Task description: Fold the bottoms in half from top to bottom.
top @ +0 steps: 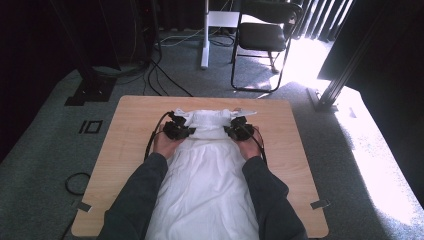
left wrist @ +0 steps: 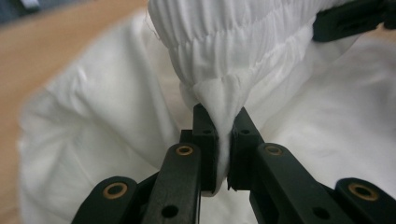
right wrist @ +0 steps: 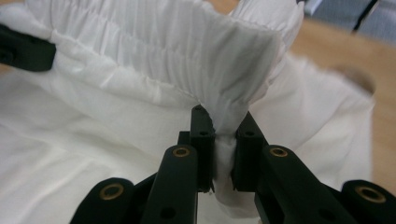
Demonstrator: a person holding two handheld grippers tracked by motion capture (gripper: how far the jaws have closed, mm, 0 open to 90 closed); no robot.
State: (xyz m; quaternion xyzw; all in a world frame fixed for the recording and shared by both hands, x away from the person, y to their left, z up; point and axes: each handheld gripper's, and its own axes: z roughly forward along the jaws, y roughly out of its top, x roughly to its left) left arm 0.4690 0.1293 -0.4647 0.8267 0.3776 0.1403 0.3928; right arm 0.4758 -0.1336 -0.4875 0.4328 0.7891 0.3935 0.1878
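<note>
Left gripper, right gripper: jaws nearly closed, each pinching white garment waistband.

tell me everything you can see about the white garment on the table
The white garment looks like thin, crinkled cotton with a gathered elastic band at its far end. It lies spread lengthwise on the wooden table, between the person's forearms. The left gripper and right gripper each pinch the band, lifting it.
</note>
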